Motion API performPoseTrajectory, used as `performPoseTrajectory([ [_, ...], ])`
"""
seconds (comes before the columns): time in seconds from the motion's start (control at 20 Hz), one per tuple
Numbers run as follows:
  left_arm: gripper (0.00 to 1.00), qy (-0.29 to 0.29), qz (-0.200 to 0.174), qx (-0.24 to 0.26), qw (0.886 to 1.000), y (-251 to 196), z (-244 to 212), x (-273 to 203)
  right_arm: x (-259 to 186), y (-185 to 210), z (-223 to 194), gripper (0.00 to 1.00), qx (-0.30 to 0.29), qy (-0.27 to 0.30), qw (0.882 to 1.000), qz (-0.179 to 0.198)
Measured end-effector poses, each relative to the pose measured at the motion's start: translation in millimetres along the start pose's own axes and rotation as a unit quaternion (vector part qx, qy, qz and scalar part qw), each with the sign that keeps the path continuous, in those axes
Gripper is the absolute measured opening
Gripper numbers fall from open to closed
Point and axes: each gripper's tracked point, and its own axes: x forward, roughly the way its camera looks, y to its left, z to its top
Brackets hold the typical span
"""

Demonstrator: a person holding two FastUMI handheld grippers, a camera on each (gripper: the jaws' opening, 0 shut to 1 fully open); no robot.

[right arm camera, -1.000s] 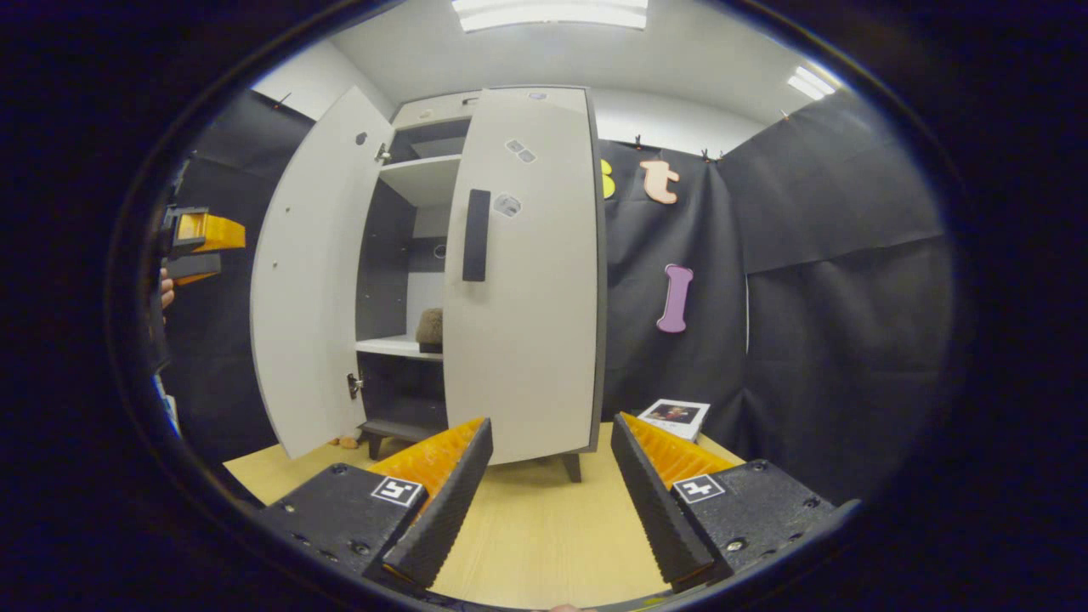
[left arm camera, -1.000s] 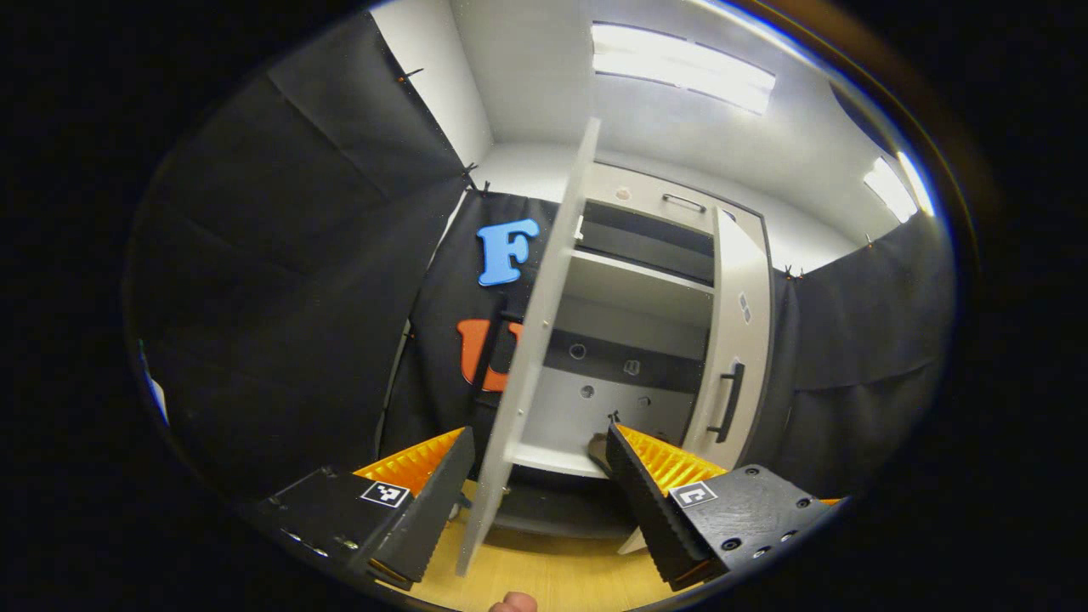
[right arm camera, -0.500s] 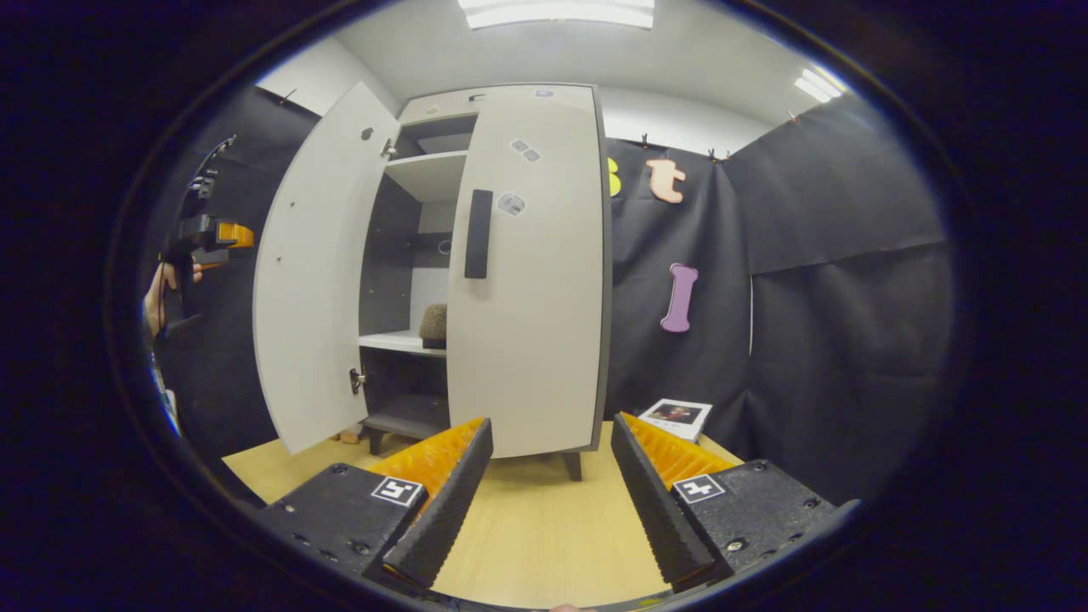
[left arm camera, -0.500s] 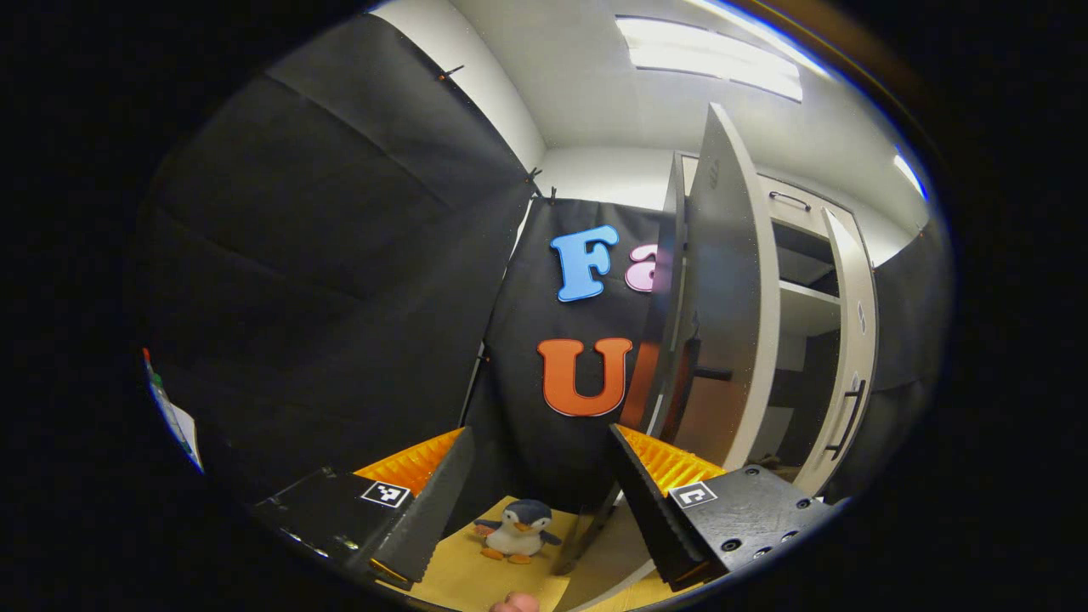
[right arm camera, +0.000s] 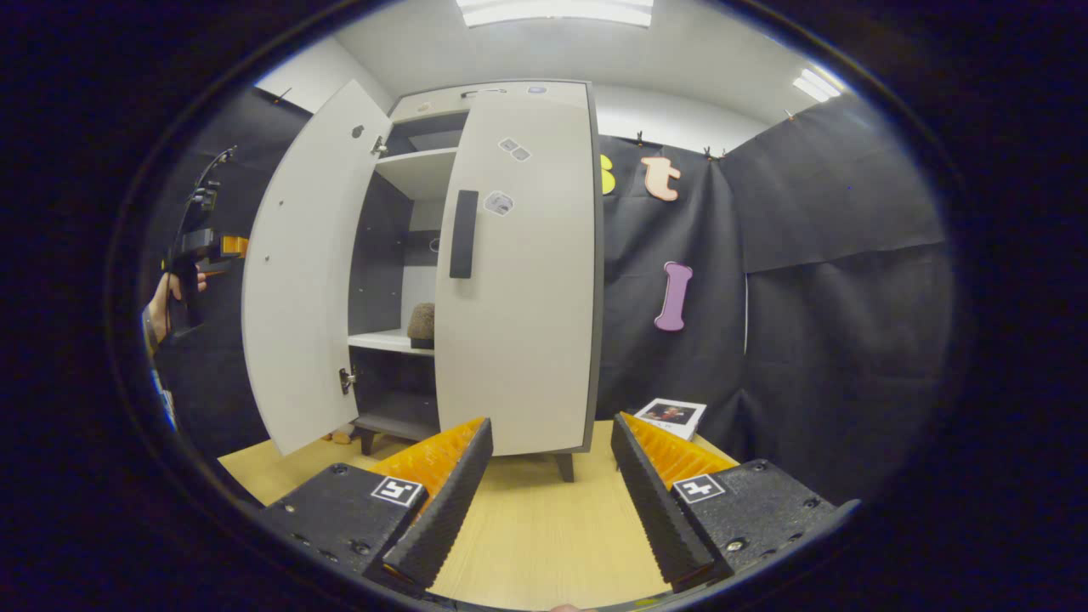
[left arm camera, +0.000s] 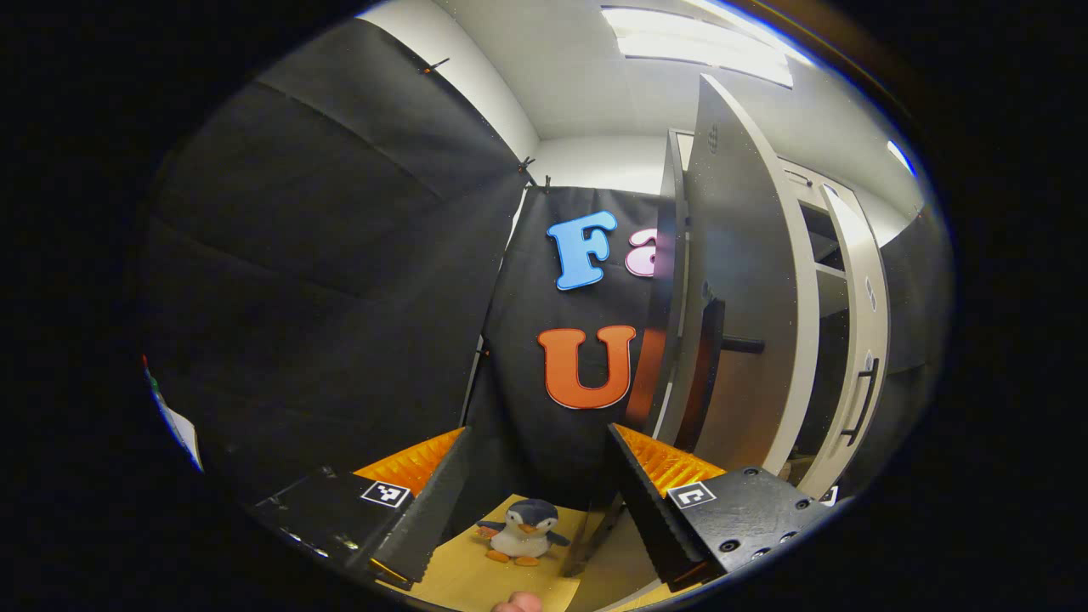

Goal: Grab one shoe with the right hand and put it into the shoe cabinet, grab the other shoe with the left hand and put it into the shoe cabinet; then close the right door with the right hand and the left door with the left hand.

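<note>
While the right gripper (right arm camera: 551,476) hangs low over the wooden bench (right arm camera: 544,544) with its two fingers spread wide and nothing between them, it faces the front of the shoe cabinet (right arm camera: 442,272), well apart from it. Seen from the right gripper view, the right door (right arm camera: 518,280) stands nearly shut, its dark handle (right arm camera: 463,234) upright on the panel, and the left door (right arm camera: 297,272) swings far out toward the camera. Through the gap between the doors a brown shoe (right arm camera: 420,325) sits on the white shelf (right arm camera: 387,341) inside the cabinet; whether a second shoe lies beside it cannot be told, since the right door hides that part of the shelf. A small booklet (right arm camera: 673,416) lies on the bench just right of the cabinet's foot. At the far left of that view a hand (right arm camera: 161,293) holds the left gripper (left arm camera: 535,476) up behind the open left door (left arm camera: 744,289). In the left gripper view its fingers are likewise spread apart and empty, aimed at the outer face of that door, whose handle (left arm camera: 710,374) shows near the right fingertip. A toy penguin (left arm camera: 521,532) stands on the bench (left arm camera: 476,574) below, between the two fingers as the camera sees them.
</note>
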Motion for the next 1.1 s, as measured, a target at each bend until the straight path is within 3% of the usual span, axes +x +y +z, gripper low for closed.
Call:
performPoseTrajectory([
  [0.05,0.99,0.001,-0.005,0.001,1.000,-2,1,0,2,2,0,0.90,0.001,0.001,1.000,0.001],
  [0.1,0.94,0.002,-0.010,0.000,1.000,-4,1,-1,3,4,0,0.90,0.003,0.001,1.000,0.004],
  [0.2,0.99,0.003,-0.022,-0.002,1.000,-16,0,-3,5,8,0,0.90,0.004,0.001,1.000,0.008],
  [0.25,0.94,0.004,-0.029,-0.003,1.000,-23,-1,-5,6,10,1,0.93,0.003,-0.001,1.000,0.009],
  [0.3,0.99,0.006,-0.037,-0.004,0.999,-31,-3,-7,6,10,2,0.92,0.000,-0.002,1.000,0.010],
  [0.35,0.93,0.007,-0.045,-0.004,0.999,-39,-4,-8,7,10,3,0.92,-0.004,-0.003,1.000,0.009],
  [0.45,0.99,0.010,-0.062,-0.009,0.998,-54,-7,-9,6,8,2,0.92,-0.010,-0.004,1.000,0.006],
  [0.75,0.99,0.008,-0.121,-0.027,0.992,-115,-20,-8,3,-5,4,0.92,-0.009,-0.003,1.000,-0.010],
  [1.1,0.99,-0.009,-0.123,-0.039,0.992,-124,-13,-3,-1,-8,3,0.92,0.003,-0.004,1.000,-0.022],
])
